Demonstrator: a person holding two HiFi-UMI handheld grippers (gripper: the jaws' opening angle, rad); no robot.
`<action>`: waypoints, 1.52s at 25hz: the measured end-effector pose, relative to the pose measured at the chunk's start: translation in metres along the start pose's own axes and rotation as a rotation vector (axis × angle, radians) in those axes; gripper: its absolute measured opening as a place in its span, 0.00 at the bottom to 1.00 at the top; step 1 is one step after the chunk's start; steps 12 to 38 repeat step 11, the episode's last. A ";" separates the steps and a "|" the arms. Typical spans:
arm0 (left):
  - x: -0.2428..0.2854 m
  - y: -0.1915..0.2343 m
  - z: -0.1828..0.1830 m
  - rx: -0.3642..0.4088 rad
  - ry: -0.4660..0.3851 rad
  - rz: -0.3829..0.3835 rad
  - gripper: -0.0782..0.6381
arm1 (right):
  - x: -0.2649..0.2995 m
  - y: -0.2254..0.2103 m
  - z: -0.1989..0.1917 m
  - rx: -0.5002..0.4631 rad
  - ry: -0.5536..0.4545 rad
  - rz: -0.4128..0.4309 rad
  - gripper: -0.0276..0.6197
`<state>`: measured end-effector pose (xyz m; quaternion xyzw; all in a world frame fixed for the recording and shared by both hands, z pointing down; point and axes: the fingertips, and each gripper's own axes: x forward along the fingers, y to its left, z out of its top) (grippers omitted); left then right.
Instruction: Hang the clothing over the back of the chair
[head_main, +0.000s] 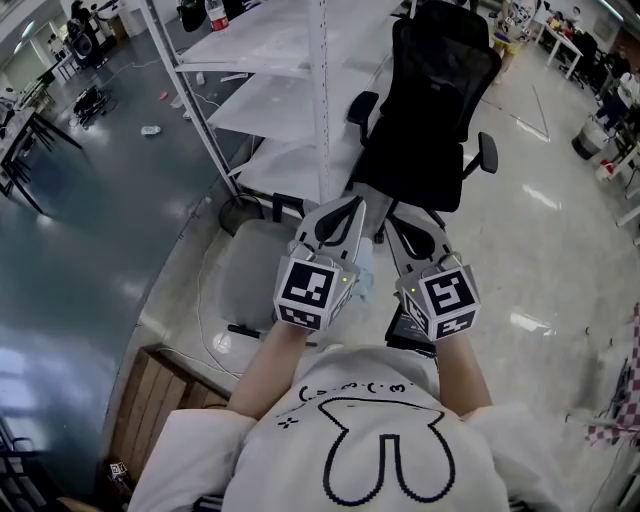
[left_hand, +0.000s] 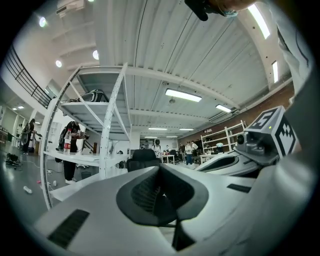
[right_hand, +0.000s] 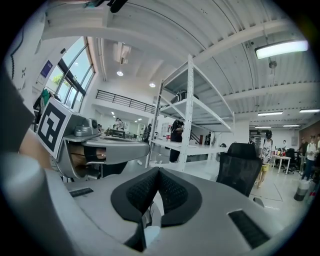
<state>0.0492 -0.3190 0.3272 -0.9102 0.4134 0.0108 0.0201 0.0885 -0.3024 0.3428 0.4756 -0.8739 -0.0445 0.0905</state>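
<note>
The black mesh office chair (head_main: 430, 100) stands just ahead of me, its back towards the rack; it also shows in the right gripper view (right_hand: 240, 170). A pale blue piece of clothing (head_main: 364, 268) hangs between and below the two grippers. My right gripper (head_main: 393, 218) is shut, and pale fabric (right_hand: 149, 234) shows just under its pads. My left gripper (head_main: 358, 208) is shut too; in its own view its pads (left_hand: 150, 192) meet with no cloth visible. Both grippers point level at the chair, close together.
A white metal shelf rack (head_main: 320, 90) rises left of the chair, with a bottle (head_main: 215, 12) on a shelf. A grey seat (head_main: 250, 275) is below my left gripper and a wooden crate (head_main: 150, 400) at lower left. People and desks are far off.
</note>
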 end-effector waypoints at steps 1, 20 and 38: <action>0.000 0.000 0.000 0.000 0.001 -0.002 0.13 | 0.000 0.000 0.001 0.000 0.000 0.000 0.03; 0.001 -0.007 0.002 0.001 0.003 -0.018 0.13 | -0.006 0.001 0.004 0.003 0.003 0.005 0.03; 0.001 -0.007 0.002 0.001 0.003 -0.018 0.13 | -0.006 0.001 0.004 0.003 0.003 0.005 0.03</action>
